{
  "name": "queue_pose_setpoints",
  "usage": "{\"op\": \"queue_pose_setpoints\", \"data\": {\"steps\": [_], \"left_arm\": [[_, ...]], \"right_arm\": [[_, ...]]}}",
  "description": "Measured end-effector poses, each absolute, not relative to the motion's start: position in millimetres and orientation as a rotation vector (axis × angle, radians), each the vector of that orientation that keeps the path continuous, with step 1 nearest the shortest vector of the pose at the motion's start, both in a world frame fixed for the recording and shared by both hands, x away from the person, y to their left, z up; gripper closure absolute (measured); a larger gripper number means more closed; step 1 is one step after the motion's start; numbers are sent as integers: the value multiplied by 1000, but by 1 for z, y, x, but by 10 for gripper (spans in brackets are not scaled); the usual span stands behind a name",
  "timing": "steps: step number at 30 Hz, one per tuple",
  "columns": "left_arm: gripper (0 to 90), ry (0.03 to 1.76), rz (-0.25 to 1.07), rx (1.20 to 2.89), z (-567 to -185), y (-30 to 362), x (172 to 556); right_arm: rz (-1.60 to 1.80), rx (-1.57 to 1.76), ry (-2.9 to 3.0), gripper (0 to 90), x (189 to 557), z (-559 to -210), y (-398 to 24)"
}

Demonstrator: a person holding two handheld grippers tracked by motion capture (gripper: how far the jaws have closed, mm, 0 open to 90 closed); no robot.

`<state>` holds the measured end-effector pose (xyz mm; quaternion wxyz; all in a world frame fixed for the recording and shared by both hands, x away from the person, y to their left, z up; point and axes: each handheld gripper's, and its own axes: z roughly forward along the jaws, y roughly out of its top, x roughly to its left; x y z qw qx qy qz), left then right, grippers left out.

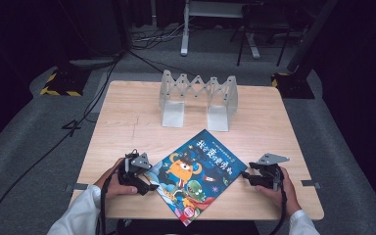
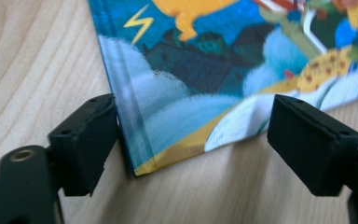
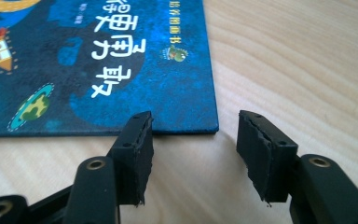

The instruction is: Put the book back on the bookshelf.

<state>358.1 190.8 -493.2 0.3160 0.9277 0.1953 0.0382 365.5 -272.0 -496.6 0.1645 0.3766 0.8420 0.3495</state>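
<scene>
A children's picture book point(image 1: 196, 174) with a blue cover and an orange monster lies flat and askew on the wooden table point(image 1: 127, 122), near its front edge. My left gripper point(image 1: 152, 182) is at the book's left corner. In the left gripper view the book's spine corner point(image 2: 142, 158) lies between the wide-apart jaws of this gripper point(image 2: 193, 109); the left pad point(image 2: 86, 144) stands right against the spine edge, the right pad is clear. My right gripper point(image 1: 247, 177) sits at the book's right corner; its jaws point(image 3: 194, 122) are open, with the book's corner point(image 3: 209, 123) just beyond the gap.
A clear expanding book rack point(image 1: 198, 98) with two upright ends stands at the table's back middle. Bare tabletop lies between it and the book. Cables and stand legs point(image 1: 186, 34) cross the floor behind the table.
</scene>
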Motion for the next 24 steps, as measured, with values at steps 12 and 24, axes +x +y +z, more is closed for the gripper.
{"op": "queue_pose_setpoints", "data": {"steps": [12, 24], "left_arm": [[170, 557, 102, 2378, -497, 193, 335], [176, 553, 20, 2341, -497, 189, 323]], "right_arm": [[955, 1138, 2297, 412, 397, -498, -252], [1017, 1004, 2462, 345, 368, -498, -241]]}}
